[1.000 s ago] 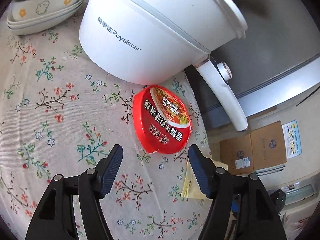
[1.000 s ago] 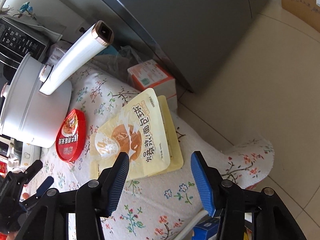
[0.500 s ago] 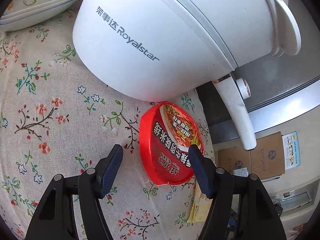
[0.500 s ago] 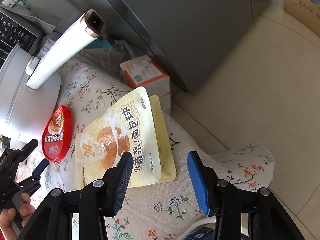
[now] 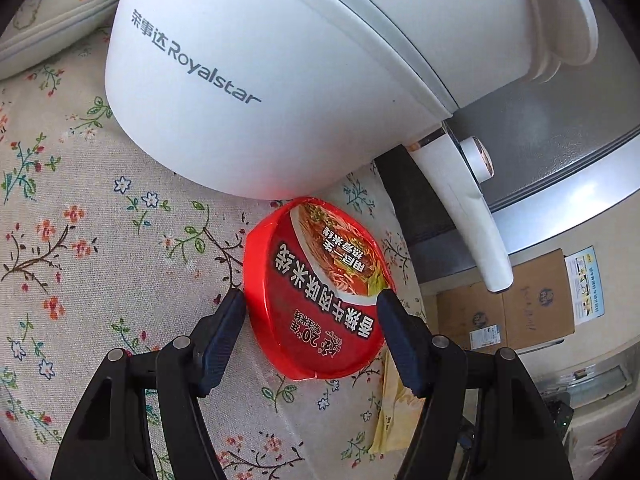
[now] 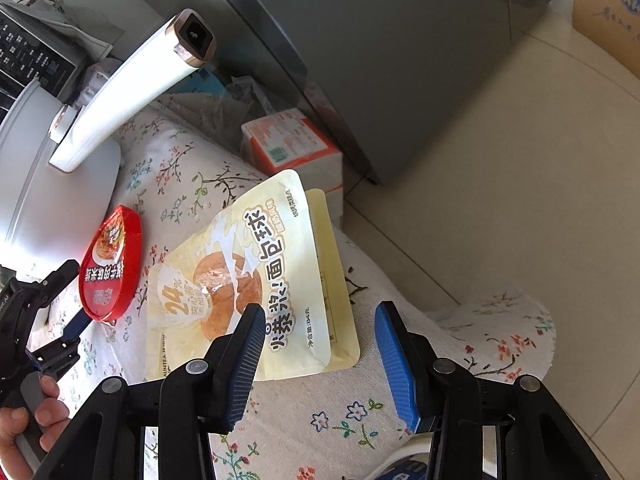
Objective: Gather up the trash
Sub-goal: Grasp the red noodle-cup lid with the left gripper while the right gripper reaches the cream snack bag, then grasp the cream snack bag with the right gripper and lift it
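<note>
A red instant-noodle lid [image 5: 320, 296] lies flat on the floral tablecloth [image 5: 100, 260], right against the white pot. My left gripper [image 5: 312, 304] is open and straddles it, one fingertip close by each side of the rim; I cannot tell if they touch it. The right wrist view also shows the lid [image 6: 110, 264], with the left gripper's fingers at its near edge. A pale yellow snack bag [image 6: 248, 280] lies near the table's edge. My right gripper [image 6: 318, 312] hovers open over its lower corner, and its left finger overlaps the bag in view.
The white Royalstar pot [image 5: 280, 80] with its long handle [image 5: 472, 220] stands just behind the lid. Stacked bowls [image 5: 48, 28] sit at the far left. A grey fridge [image 6: 400, 60], an orange-and-white pack [image 6: 292, 148] and cardboard boxes [image 5: 504, 312] lie beyond the table edge. A hand [image 6: 24, 420] holds the left gripper.
My left gripper has moved forward and down, so the red lid now lies between its fingers instead of ahead of them. The right gripper has barely shifted over the yellow bag.
</note>
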`<act>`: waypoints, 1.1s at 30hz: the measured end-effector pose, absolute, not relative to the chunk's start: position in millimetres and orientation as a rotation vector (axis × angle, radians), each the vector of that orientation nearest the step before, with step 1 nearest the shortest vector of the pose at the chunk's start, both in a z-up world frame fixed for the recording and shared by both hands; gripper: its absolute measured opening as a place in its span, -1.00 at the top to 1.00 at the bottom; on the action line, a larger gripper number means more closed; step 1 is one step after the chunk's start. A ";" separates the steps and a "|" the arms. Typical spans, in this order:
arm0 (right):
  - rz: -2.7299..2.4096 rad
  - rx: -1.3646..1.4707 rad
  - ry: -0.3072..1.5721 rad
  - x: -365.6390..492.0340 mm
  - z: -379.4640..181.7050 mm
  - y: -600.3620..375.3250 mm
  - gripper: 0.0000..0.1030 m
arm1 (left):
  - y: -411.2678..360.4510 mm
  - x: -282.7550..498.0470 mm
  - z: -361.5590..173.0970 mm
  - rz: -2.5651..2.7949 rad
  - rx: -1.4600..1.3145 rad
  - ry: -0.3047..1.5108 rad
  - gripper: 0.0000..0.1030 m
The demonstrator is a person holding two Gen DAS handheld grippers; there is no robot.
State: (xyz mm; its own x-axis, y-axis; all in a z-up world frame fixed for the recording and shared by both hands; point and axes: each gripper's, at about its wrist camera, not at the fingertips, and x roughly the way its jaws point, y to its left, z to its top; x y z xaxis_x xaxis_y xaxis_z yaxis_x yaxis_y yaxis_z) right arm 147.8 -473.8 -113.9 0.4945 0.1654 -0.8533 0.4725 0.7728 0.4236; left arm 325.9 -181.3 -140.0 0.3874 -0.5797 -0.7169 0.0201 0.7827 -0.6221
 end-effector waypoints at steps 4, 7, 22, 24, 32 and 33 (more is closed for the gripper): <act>-0.209 0.665 1.057 148.7 -113.8 -470.9 0.02 | -187.9 325.0 -139.5 -0.404 -0.542 1.105 -0.36; -0.221 0.645 1.058 148.8 -113.9 -470.0 0.16 | -188.1 324.1 -140.9 -0.401 -0.549 1.085 -0.27; -0.166 0.652 1.034 147.0 -107.6 -467.1 0.83 | -164.4 316.0 -146.3 -0.362 -0.592 1.089 0.63; -0.155 0.666 1.024 147.3 -104.6 -467.0 0.86 | -162.4 311.2 -137.9 -0.356 -0.568 1.078 0.66; -0.119 0.627 1.017 151.2 -96.7 -451.2 0.90 | -139.6 281.4 -113.6 -0.355 -0.536 1.056 0.71; -0.115 0.627 1.011 150.7 -94.6 -450.4 0.90 | -135.8 277.6 -111.5 -0.354 -0.538 1.056 0.72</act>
